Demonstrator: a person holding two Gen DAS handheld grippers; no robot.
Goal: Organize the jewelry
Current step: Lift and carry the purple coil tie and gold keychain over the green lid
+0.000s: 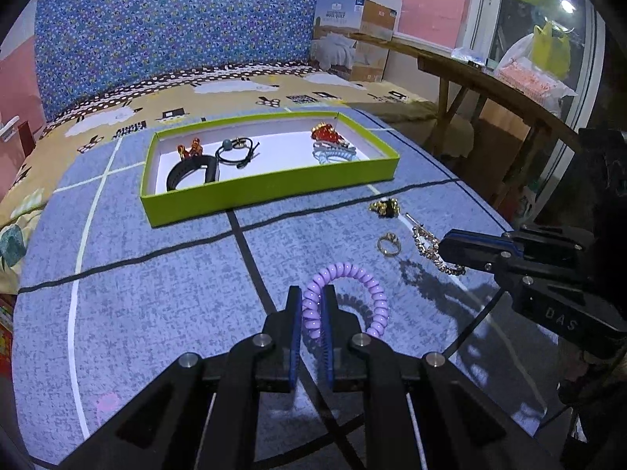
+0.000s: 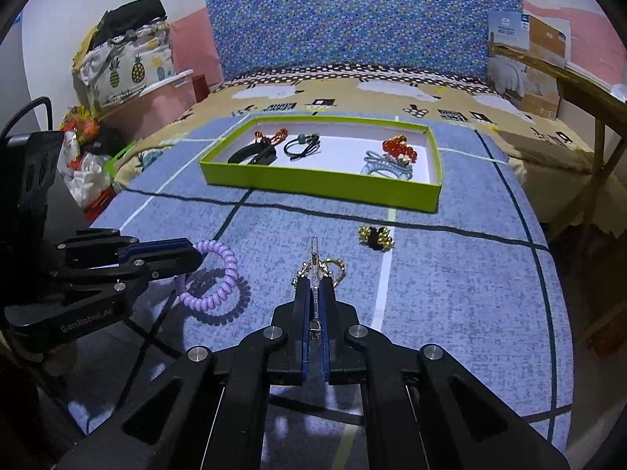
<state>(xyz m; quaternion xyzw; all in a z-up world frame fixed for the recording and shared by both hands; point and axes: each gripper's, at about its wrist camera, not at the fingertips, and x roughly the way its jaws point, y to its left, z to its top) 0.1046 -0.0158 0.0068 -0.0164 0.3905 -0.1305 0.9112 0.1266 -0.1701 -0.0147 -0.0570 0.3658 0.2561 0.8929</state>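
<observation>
Two handheld black grippers w/ blue-padded fingers work over a blue-grey patterned mat (image 1: 156,293) marked w/ dark and white lines.

Left gripper (image 1: 312,305): fingers pinching one side of a purple spiral hair tie (image 1: 360,282); the rest of the loop hangs free to the right, its shadow on the mat below.

Right gripper (image 2: 313,286): fingers pressed together on a silver-gold chain bracelet (image 2: 315,262), its clasp end sticking out past the fingertips. In the left wrist view the chain dangles from the fingers above its shadow.

On the mat nr the right gripper: a gold ring (image 1: 388,243) and, further back, a small gold-and-black ornament (image 1: 385,207), apart from each other.

Beyond them sits a shallow lime-green tray (image 1: 270,190) w/ a white inside. Left part holds a black curved band (image 1: 190,172), an orange-red clip (image 1: 190,149) and a dark hair elastic w/ a grey-blue bead (image 1: 234,152). Right part holds a red beaded piece (image 1: 327,133) touching a pale blue scrunchie-like piece (image 1: 333,153).

Behind: floral blue panel, cardboard box, wooden bench at right.
</observation>
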